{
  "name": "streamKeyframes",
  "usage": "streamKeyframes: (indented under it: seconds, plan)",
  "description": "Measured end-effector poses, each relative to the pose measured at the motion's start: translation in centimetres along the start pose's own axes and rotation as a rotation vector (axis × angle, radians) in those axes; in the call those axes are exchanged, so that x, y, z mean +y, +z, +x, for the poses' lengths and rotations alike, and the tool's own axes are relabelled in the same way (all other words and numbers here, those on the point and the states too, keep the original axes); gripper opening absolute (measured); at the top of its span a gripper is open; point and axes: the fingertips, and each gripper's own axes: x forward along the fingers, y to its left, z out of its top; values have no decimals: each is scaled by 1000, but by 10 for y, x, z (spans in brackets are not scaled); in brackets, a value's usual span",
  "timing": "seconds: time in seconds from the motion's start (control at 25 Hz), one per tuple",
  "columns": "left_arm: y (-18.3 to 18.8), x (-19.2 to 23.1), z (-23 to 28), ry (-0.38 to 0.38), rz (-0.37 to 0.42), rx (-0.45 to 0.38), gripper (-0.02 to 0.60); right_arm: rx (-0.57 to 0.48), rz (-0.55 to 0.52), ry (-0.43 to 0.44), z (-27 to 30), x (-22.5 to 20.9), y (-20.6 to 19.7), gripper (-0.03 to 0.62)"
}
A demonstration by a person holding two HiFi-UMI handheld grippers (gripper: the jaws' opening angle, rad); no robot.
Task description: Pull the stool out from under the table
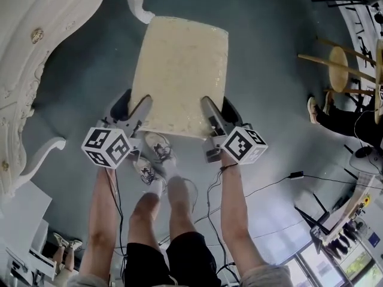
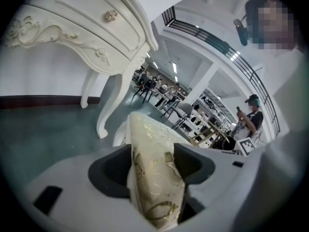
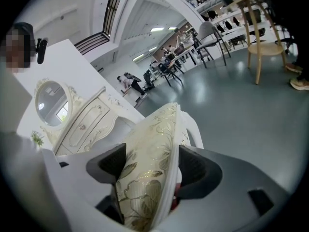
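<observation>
Nearest the lens: person's bare forearms (image 1: 102,220) and legs (image 1: 161,220), shoes (image 1: 157,151) just below the grippers.

Far left: white carved table (image 1: 36,58), with one curved table leg (image 1: 139,8) reaching toward the stool.

Left gripper (image 1: 133,103) is clamped on the near-left edge of the stool (image 1: 179,70). In its own view the gold-patterned cushion fills the gap, with the dark pads (image 2: 113,170) against it on both sides.

Stool is out over the grey-green floor (image 1: 269,130), clear of the tabletop. Its far-left corner is near that table leg and its near edge is just ahead of the shoes. Can't tell if its feet touch down.

Right gripper (image 1: 220,107) is clamped on the near-right edge, same cushion wedged between its pads.

Further right: black cable (image 1: 269,184) on the floor, then a round wooden seat (image 1: 339,67) and a seated person (image 1: 341,121), well apart from the stool.
</observation>
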Motion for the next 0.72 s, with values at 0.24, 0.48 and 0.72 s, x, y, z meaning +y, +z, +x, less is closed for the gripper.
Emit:
streamKeyframes:
  seconds: [0.24, 0.48, 0.72]
  plan:
    - [-16, -40, 44, -73, 54, 72, 279, -74, 74, -77, -35, -51, 7, 350]
    - [-38, -53, 67, -111, 70, 116, 279, -109, 111, -112, -50, -83, 0, 348]
    - [-57, -61, 66, -127, 89, 149, 279, -136, 144, -117, -64, -98, -19, 347]
